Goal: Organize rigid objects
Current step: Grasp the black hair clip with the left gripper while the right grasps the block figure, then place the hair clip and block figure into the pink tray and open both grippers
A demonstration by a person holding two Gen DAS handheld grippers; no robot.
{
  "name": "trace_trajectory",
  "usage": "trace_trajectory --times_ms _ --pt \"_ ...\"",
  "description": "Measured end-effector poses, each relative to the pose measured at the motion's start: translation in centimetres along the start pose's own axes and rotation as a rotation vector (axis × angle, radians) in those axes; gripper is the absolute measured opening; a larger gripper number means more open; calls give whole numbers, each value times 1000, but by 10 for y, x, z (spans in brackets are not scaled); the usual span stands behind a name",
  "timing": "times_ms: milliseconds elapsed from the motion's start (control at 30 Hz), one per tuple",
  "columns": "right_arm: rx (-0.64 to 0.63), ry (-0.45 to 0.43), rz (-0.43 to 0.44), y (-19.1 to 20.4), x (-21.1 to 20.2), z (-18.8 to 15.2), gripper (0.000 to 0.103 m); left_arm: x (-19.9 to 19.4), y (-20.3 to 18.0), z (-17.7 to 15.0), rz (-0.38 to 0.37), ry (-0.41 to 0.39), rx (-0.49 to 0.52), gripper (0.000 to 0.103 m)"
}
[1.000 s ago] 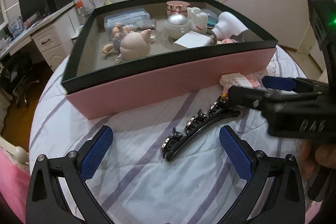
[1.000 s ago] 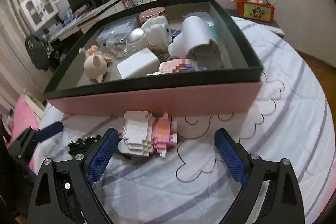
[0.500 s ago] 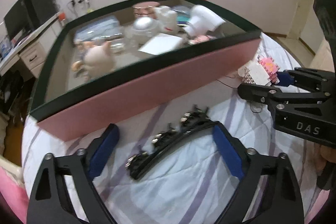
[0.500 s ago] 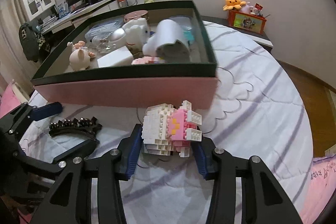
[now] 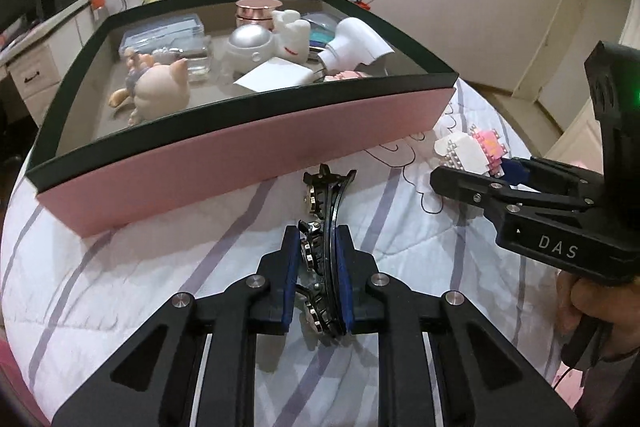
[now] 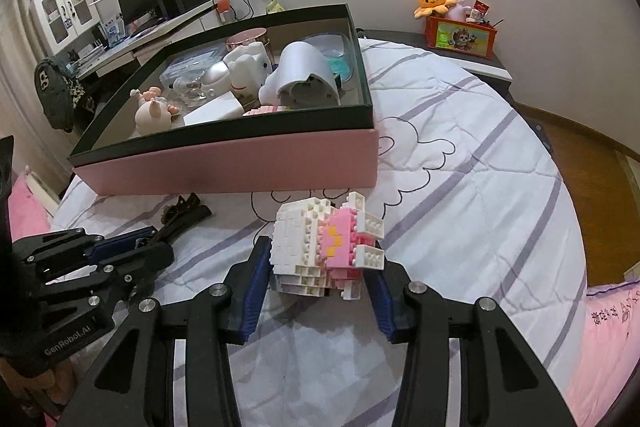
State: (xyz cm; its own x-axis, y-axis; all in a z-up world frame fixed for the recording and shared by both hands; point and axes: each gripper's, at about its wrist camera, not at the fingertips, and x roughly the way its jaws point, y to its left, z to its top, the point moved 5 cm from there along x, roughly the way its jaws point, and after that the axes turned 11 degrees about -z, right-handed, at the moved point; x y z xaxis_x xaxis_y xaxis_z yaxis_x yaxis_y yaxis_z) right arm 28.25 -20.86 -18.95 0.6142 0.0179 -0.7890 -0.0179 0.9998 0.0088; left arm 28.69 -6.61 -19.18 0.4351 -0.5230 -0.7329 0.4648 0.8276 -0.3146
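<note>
My left gripper (image 5: 317, 259) is shut on a black jewelled hair clip (image 5: 326, 203), which points forward toward the pink box (image 5: 248, 151). It also shows in the right wrist view (image 6: 132, 247) with the clip's tip (image 6: 188, 211) sticking out. My right gripper (image 6: 320, 263) is shut on a white and pink brick figure (image 6: 328, 239), held just above the bedspread. It shows in the left wrist view (image 5: 496, 175) with the figure (image 5: 472, 151). The pink box (image 6: 240, 163) with a dark rim holds several objects.
Inside the box are a pig figurine (image 5: 160, 91), a white hair dryer (image 5: 352, 43), a silver dome (image 5: 250, 41), a white card (image 5: 272, 77) and a rose-gold jar (image 5: 258, 11). The striped bedspread (image 6: 480, 187) lies around the box. A nightstand with toys (image 6: 460, 31) stands behind.
My left gripper closed on the hair clip, which now lies along the fingers. My right gripper closed on the brick figure and lifted it slightly.
</note>
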Motion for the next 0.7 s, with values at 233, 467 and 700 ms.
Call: trace_trajectory --times_ms 233,467,700 --pt "-2 -24 35 4 -15 3 46 -26 -4 -2 4 -50 2 17" --pt "-20 -89 96 17 -41 24 46 -69 1 16 15 -141 13 17" --pt "-77 -181 105 33 -52 78 46 -91 20 59 71 -231 24 17"
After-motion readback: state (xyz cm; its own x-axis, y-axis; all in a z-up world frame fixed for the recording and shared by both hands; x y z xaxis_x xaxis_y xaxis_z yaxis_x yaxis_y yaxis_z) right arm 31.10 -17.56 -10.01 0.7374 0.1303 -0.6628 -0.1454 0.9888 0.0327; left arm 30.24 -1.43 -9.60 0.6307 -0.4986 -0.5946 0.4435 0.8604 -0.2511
